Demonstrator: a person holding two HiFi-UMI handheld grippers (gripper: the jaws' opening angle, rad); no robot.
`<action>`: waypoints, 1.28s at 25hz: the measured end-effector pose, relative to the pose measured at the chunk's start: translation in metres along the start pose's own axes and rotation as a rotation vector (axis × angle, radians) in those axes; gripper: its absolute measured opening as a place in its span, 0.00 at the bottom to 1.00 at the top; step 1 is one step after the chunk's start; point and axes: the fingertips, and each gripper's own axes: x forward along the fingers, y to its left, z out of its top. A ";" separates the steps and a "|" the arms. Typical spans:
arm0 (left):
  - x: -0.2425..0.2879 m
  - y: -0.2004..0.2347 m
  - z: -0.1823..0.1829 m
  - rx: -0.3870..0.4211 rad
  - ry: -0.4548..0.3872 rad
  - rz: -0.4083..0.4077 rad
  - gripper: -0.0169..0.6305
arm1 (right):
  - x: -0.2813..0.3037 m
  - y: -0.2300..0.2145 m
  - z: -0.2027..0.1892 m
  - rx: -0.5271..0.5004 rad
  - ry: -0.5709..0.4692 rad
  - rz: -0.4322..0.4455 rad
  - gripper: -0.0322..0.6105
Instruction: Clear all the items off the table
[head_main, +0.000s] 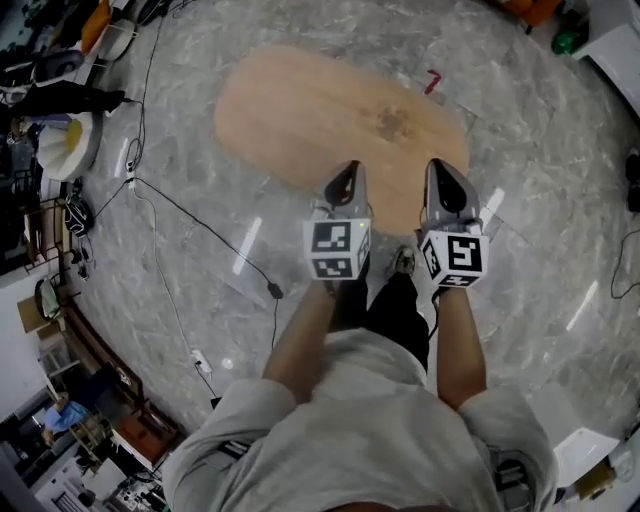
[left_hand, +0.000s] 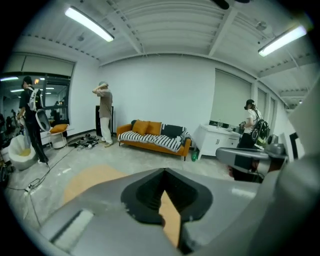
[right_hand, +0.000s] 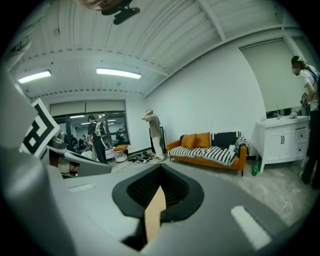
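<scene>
Table (head_main: 300, 110): oval wooden top, standing just beyond the tips of both tongs, with its near edge under them.

1. Operator. Grey shirt (head_main: 370, 420) fills the near edge of the head view. Both bare forearms reach forward, one to each tool. A dark trouser leg (head_main: 400, 305) shows between the two tools.
2. Left tongs (head_main: 349, 168): marker cube (head_main: 337, 250) at the rear, jaws pointing away from the operator. In the left gripper view the jaws are drawn together to a narrow slit, through which only the wood of the table shows.
3. Right tongs (head_main: 441, 166): alongside the left tool, near it but apart, same heading. In the right gripper view the jaws are likewise closed to a narrow slit showing wood.
4. Floor (head_main: 520, 200): grey marbled surface all around the table. A black cable (head_main: 200, 225) runs across it to the left of the left tool. A small red object (head_main: 432, 80) lies beyond the far edge of the table.
5. Far wall, ahead of both tools: orange sofa (left_hand: 150, 136) with a striped throw, a white cabinet (left_hand: 215, 141) to its right, and a standing person (left_hand: 105, 117) with arms raised to its left.
</scene>
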 end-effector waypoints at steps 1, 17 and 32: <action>0.014 0.004 -0.008 -0.009 0.023 -0.010 0.06 | 0.010 -0.005 -0.009 -0.002 0.019 -0.005 0.06; 0.147 0.082 -0.158 0.024 0.281 -0.222 0.06 | 0.118 -0.008 -0.190 0.033 0.379 0.112 0.06; 0.209 0.106 -0.223 0.076 0.384 -0.332 0.06 | 0.188 -0.023 -0.292 -0.118 0.666 0.167 0.06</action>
